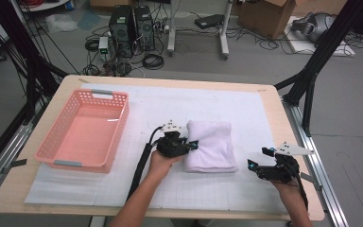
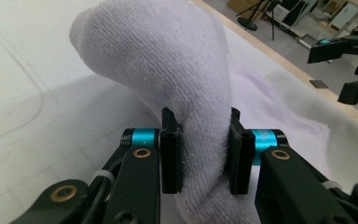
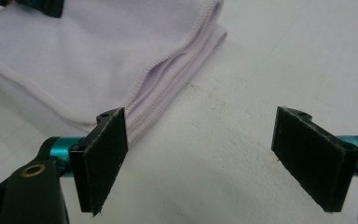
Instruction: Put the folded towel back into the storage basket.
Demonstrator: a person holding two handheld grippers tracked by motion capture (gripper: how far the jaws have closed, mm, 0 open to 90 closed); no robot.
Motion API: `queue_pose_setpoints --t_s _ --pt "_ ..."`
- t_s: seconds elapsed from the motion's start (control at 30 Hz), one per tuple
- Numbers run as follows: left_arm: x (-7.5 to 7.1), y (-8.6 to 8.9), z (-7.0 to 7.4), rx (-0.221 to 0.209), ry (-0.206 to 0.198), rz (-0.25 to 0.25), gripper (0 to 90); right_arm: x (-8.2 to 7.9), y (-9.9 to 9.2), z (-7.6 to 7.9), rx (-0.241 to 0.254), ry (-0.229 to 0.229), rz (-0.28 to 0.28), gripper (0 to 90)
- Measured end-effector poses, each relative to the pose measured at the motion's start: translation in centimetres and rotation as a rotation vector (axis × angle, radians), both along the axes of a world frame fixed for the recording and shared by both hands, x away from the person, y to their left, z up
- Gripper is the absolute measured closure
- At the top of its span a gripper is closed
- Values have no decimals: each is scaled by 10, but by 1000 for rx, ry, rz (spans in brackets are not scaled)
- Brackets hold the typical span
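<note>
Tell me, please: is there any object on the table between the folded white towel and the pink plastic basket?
Nothing visible stands between them. The folded white terry towel lies on the white mat, pinched at its left edge by the left gripper. The pink plastic basket stands apart to its left, with bare mat between. The right gripper is open on the towel's other side.

I'm looking at 2 black grippers: the left gripper (image 1: 194,143) and right gripper (image 1: 256,159) are each wearing a grey 3-cornered plate, teal collars, brass-ringed screws and flat black pads, trailing black cables. Forearms are showing bare, sleeveless.
</note>
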State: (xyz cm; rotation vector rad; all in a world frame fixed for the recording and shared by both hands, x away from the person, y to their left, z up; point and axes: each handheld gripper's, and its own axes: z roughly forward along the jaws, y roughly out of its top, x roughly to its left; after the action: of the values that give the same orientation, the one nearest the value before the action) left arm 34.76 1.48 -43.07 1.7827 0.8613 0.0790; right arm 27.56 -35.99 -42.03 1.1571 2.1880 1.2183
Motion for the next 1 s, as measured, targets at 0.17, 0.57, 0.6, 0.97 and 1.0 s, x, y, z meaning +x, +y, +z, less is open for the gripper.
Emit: queue_pose_setpoints --t_s 0.17,0.57,0.6,0.97,1.0 --pt "-4 15 7 -14 -36 2 720 0 2 0 -2 6 0 173" --pt "-14 52 31 -45 -138 -11 728 2 4 -1 -3 2 6 173" --pt "-15 55 34 -47 -145 -11 728 2 4 -1 -2 3 6 173" --pt "-21 77 57 -77 -204 -15 731 1 4 1 1 -4 6 173" --pt "-21 77 57 -77 -204 -15 731 1 4 1 1 -4 6 173"
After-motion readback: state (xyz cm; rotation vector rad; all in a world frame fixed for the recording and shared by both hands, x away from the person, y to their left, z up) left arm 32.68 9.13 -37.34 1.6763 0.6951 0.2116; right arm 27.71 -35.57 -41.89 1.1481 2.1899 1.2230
